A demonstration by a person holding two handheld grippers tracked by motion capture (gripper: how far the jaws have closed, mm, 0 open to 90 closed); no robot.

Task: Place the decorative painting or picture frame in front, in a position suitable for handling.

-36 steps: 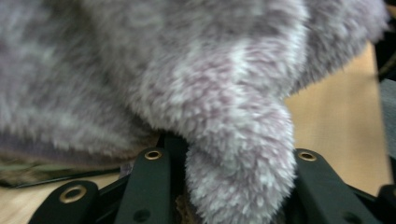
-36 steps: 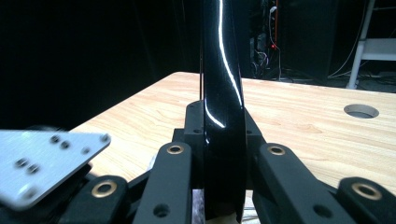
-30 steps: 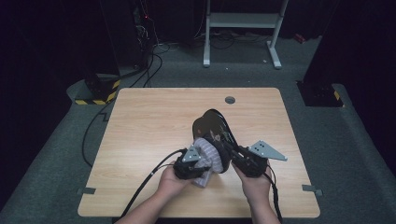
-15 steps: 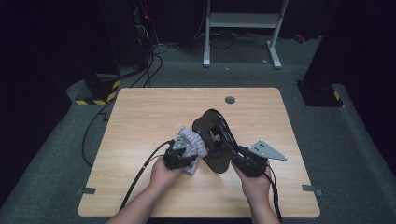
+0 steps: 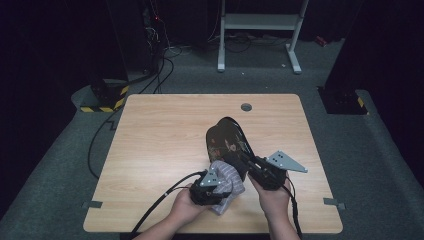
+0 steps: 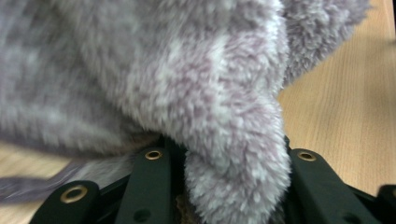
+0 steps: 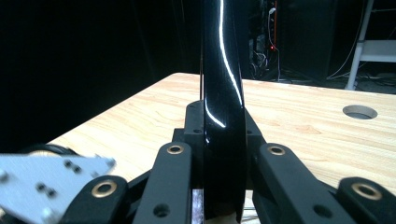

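One black plate (image 5: 227, 142) on edge, long axis pointing away from the person, clamped in right gripper (image 5: 260, 170); one fuzzy cloth (image 5: 227, 180) clamped in left gripper (image 5: 212, 186), touching the plate's near end.

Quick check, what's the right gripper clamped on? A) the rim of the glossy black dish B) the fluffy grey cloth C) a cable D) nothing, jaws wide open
A: in the right gripper view the right gripper has both jaws pressed on the edge of the black dish, held upright over the table.
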